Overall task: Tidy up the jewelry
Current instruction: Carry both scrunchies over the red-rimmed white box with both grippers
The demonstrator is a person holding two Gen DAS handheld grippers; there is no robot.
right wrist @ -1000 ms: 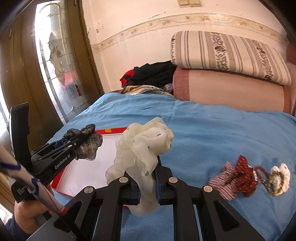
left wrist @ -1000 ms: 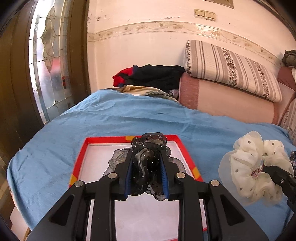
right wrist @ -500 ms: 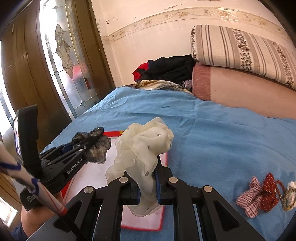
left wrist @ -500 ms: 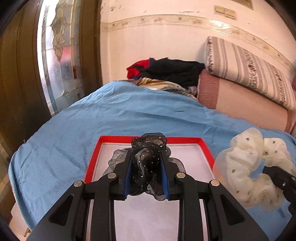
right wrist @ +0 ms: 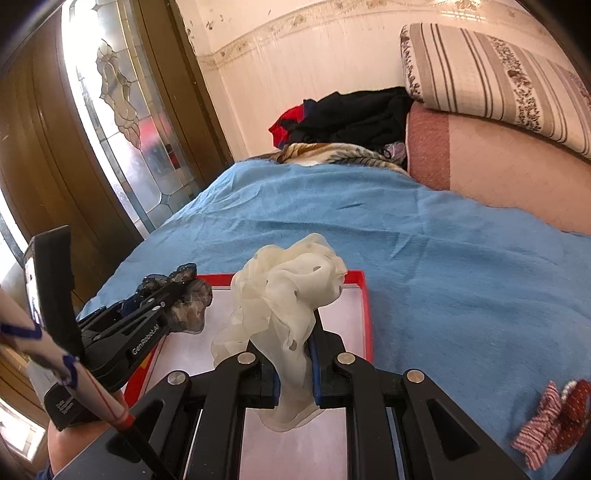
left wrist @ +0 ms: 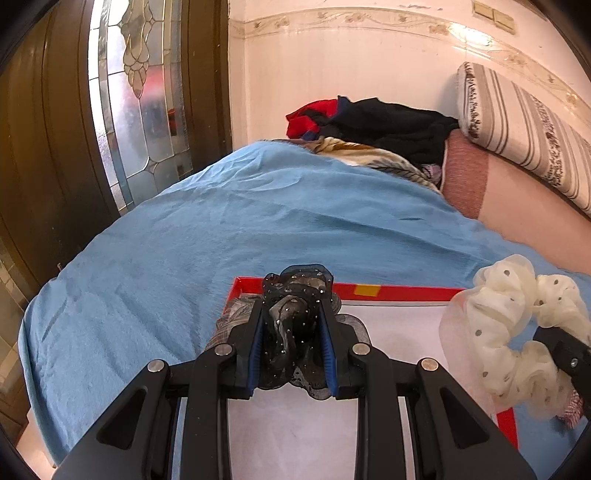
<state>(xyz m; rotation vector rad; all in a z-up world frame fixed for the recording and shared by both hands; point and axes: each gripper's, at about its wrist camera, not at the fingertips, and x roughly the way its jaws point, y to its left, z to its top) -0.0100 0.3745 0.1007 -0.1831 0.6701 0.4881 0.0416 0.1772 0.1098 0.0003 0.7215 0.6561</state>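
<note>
Left tool clamped on black scrunchie, right tool on cream scrunchie: lower both over red-rimmed tray, release apart, unstacked.

A blue bedspread covers the bed, lightly creased. At its far end lies a heap of clothes: a black garment on top, a red one at its left, and a patterned gold and cream cloth beneath. To the right stands a pink bolster with a striped pillow resting on it. Behind is a pale wall with a patterned border strip. On the left a dark wooden door holds a leaded glass pane.
</note>
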